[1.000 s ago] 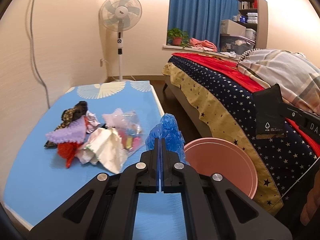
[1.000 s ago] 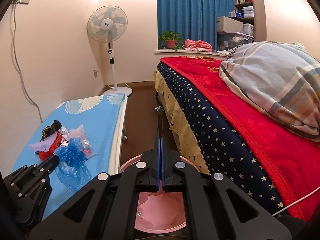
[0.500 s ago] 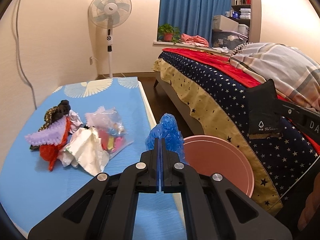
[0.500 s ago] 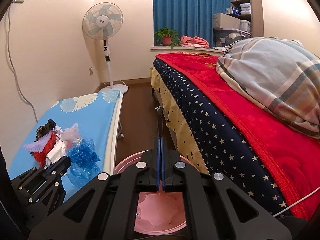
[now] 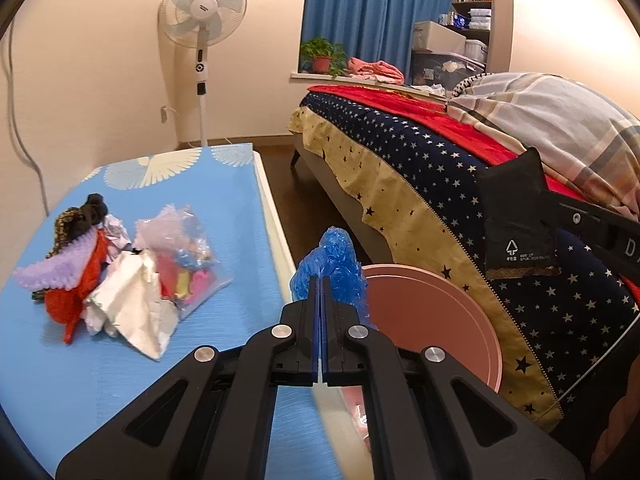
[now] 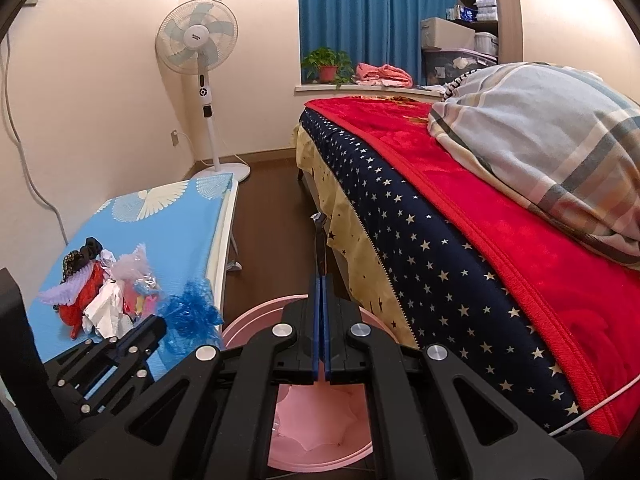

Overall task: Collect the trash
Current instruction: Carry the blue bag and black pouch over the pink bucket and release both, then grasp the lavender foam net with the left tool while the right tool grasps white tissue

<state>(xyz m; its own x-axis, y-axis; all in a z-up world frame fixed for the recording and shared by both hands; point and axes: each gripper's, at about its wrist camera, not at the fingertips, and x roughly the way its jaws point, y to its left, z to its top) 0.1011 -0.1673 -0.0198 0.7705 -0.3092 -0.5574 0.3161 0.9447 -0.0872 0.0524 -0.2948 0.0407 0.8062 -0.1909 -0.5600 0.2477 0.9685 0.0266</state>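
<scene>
Left wrist view: compared with a second before, the trash pile sat farther left in the frame and the pink bin showed more of its rim at lower centre. The left claw was pinching a crumpled blue plastic bag, held over the desk edge beside the bin. The right claw, pressed together on a black wrapper, hung above the bin, whose inside looked bare pink.
</scene>
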